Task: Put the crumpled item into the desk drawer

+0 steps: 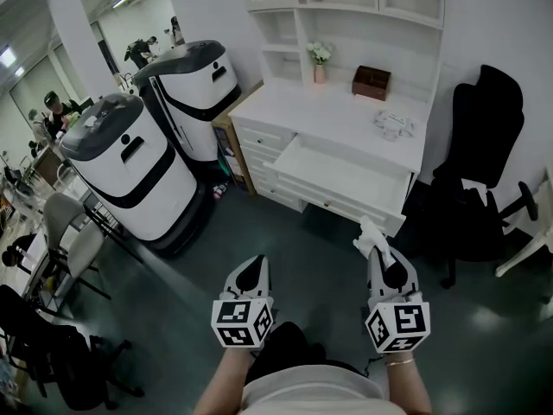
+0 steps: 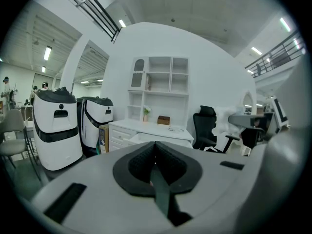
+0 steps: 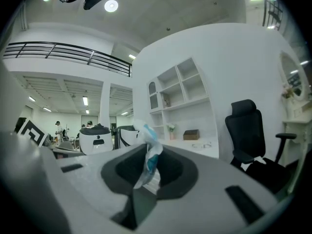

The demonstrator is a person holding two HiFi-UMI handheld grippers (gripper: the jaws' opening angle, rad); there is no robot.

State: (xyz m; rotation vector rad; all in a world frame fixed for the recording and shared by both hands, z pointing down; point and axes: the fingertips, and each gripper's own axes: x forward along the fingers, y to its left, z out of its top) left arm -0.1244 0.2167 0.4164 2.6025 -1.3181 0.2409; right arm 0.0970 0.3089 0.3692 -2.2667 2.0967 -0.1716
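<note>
My right gripper [image 1: 374, 242] is shut on a crumpled white and blue item [image 1: 370, 231], held over the floor in front of the white desk [image 1: 346, 115]. In the right gripper view the crumpled item [image 3: 148, 156] sticks up from between the jaws of the right gripper [image 3: 147, 165]. The desk drawer [image 1: 346, 177] stands pulled out, its inside bare, just beyond the item. My left gripper [image 1: 252, 271] hangs lower left, shut with nothing in it. In its own view the left gripper [image 2: 155, 150] points toward the desk [image 2: 148, 128].
Two white rounded machines [image 1: 130, 167] [image 1: 194, 89] stand left of the desk. A black office chair [image 1: 479, 171] is at its right. On the desktop sit a brown box [image 1: 371, 82], a small flower vase [image 1: 320, 59] and a clear crumpled thing [image 1: 393, 124]. Shelves rise behind.
</note>
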